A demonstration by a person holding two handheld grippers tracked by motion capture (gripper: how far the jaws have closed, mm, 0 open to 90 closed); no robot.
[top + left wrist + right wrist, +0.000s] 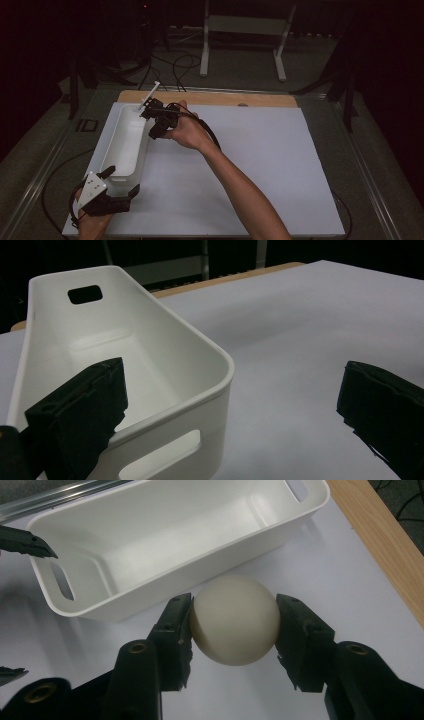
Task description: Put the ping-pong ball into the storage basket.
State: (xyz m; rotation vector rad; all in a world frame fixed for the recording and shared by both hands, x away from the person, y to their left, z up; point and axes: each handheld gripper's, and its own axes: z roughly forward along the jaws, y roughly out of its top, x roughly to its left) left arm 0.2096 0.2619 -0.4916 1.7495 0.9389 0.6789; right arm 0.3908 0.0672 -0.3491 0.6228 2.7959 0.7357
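Note:
A long white bin (pixel 144 146) lies on the left of the white sheet. My right gripper (pixel 159 119) hovers by the bin's far right side. In the right gripper view it (pixel 234 616) is shut on a cream ball (pixel 234 622), with one pad on each side. The ball hangs over the sheet just outside the bin's long wall (pixel 165 587). My left gripper (pixel 121 181) is at the bin's near end and stands wide open. In the left gripper view one jaw is at the near rim (pixel 200 337) and the other stands far out over the sheet.
The white sheet (pixel 260 165) covers most of the table, and a wooden strip (pixel 225 98) shows along its far edge. A thin white rod (pixel 151 94) sticks up beyond the right gripper. Cables and a metal stand (pixel 242 30) sit on the floor behind.

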